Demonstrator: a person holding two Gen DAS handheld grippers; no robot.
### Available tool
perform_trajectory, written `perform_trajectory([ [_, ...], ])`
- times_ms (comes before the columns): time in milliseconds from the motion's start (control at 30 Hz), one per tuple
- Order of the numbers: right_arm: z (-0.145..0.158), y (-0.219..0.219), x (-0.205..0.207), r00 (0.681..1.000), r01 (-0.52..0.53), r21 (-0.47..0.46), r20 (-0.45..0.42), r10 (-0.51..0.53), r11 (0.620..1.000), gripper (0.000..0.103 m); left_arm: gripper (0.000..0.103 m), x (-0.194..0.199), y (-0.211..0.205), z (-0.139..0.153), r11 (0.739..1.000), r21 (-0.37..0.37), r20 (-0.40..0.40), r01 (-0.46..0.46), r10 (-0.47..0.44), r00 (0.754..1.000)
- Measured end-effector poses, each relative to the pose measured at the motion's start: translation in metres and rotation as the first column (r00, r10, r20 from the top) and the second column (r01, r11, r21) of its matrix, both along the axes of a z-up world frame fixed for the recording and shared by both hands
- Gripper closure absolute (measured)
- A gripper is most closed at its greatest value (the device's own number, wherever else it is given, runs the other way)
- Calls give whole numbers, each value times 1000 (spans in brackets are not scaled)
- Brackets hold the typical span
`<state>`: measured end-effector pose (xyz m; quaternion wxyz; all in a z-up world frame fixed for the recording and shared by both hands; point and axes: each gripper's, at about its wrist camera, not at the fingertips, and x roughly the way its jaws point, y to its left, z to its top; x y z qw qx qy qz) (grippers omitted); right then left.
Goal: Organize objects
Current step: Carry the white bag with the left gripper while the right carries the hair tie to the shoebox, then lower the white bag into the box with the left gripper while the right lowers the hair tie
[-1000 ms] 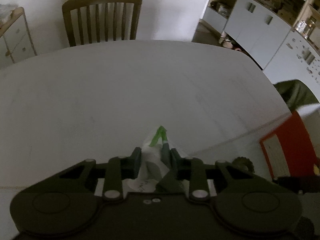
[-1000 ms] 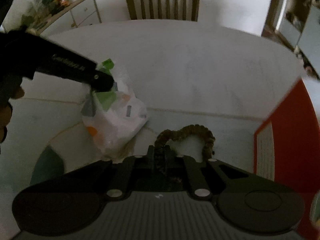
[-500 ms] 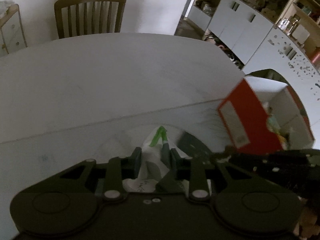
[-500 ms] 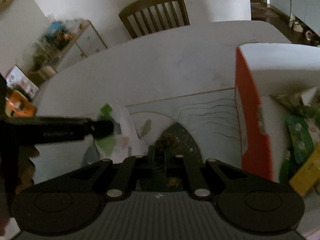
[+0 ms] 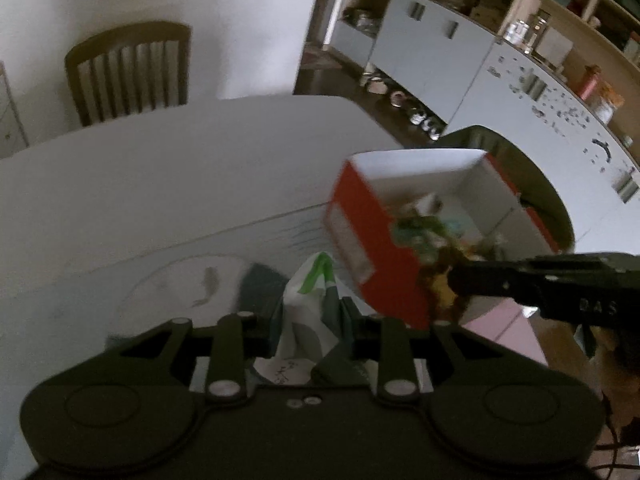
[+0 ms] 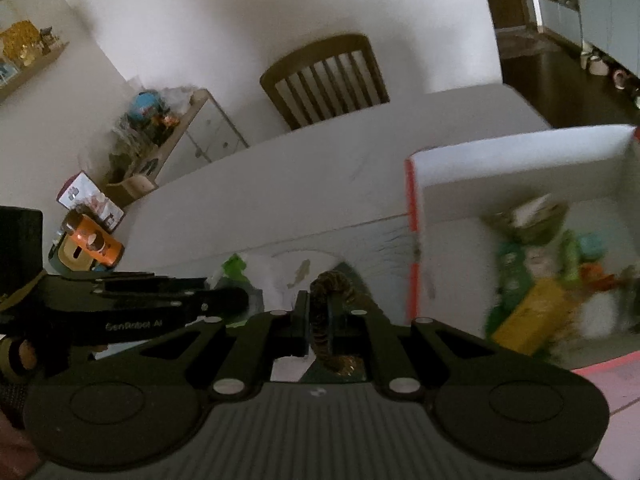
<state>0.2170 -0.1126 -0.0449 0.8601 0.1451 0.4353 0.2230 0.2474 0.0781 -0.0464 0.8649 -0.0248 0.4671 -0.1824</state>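
The white surface [image 5: 168, 184] stretches ahead of both pairs of fingers, and the open red box [image 5: 372, 240], already holding packets, stands on it to the right of them. The left gripper [image 5: 310, 316] has its fingers clamped on a white-and-green plastic bag [image 5: 308, 304]. The right gripper [image 6: 319, 322] pinches a braided cord bracelet [image 6: 322, 304] between fully closed fingers, just left of the box wall.

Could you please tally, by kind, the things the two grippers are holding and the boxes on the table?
Plastic bag, in the left gripper: 1
Braided cord, in the right gripper: 1
Red box: 1
Total: 3
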Motion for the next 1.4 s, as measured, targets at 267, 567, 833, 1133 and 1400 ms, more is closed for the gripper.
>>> perform_trajectory([
  [267,17,-62,-6,997,47,-17,58,-46,999,95,75,3,-69,21,997,22,47,78,-79,996],
  [567,14,-131,6,989,126,-80,87,-119,989,95,75,21,-149,27,985,61,88,162,-167,982],
  [833,-15,-175,31,989,146,-136,55,-139,980,95,75,46,-194,7,979,86,76,188,-194,978],
  [1133,-55,-184,53,994,108,-188,-12,-112,976,95,76,73,-210,-23,980,100,26,172,-176,984],
  [1400,-81,-183,62,994,71,-222,-60,-87,972,95,76,92,-211,-52,981,130,-14,140,-140,990],
])
